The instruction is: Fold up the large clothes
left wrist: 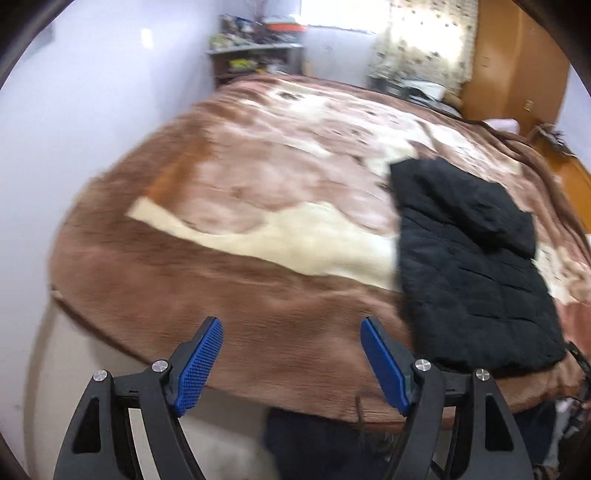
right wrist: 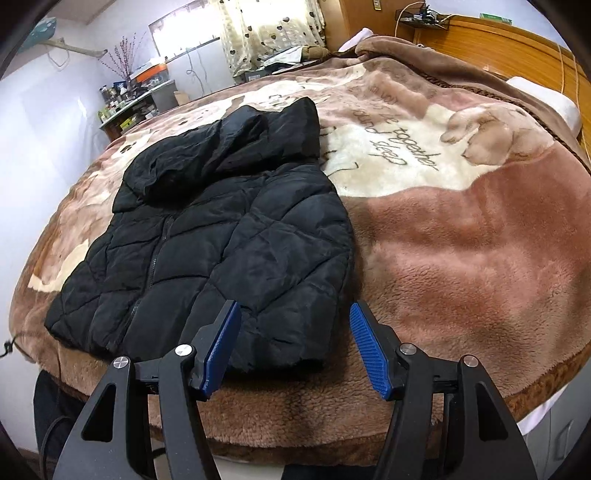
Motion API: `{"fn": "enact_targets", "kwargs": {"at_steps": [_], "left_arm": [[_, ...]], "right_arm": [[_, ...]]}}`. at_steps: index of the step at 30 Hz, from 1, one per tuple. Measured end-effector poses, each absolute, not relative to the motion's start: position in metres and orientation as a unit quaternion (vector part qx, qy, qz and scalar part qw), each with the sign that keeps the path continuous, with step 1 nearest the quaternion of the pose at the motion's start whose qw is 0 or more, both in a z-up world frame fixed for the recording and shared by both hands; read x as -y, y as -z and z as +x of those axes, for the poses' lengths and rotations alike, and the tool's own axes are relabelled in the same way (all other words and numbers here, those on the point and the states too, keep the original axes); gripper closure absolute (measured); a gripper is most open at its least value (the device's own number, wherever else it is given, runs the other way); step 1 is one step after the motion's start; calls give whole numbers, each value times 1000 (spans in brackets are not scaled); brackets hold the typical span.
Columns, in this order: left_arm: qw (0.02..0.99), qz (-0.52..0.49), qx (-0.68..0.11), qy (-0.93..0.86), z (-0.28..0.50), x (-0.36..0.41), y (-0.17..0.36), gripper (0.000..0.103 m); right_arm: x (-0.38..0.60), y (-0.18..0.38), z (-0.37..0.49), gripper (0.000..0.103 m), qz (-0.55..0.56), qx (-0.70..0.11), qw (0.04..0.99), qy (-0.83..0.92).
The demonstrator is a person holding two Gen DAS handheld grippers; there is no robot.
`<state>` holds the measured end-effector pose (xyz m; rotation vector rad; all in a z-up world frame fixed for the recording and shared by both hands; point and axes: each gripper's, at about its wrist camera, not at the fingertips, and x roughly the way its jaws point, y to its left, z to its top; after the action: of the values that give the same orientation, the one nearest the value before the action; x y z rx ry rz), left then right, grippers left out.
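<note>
While spread on blanket (right wrist: 461, 240), jacket (right wrist: 207, 240) lies folded.

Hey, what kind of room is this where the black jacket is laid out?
Most likely a home bedroom. The black jacket lies on a bed covered by a plush brown blanket, with a wooden headboard beyond it, a curtained window, and a cluttered shelf by the wall.

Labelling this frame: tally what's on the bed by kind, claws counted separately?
Black quilted jacket: 1
Plush brown and cream blanket: 1
White pillow: 1
Claws: 2, left claw and right claw, both open with nothing between the pads
Total: 5
</note>
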<state>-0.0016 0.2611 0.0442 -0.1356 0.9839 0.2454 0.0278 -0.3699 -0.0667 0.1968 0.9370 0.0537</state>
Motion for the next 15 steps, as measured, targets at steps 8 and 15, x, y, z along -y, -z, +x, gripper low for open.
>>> {"fn": "enact_targets", "kwargs": {"at_steps": [8,15], "left_arm": [[859,-132,-493,-38,30,-232,6,23],[815,-164,-554,52,80,-154,79,23]], "right_arm": [[370,74,29,40,89,-457,885,-12],[379,85,34,31,83,-470,879,11]]}}
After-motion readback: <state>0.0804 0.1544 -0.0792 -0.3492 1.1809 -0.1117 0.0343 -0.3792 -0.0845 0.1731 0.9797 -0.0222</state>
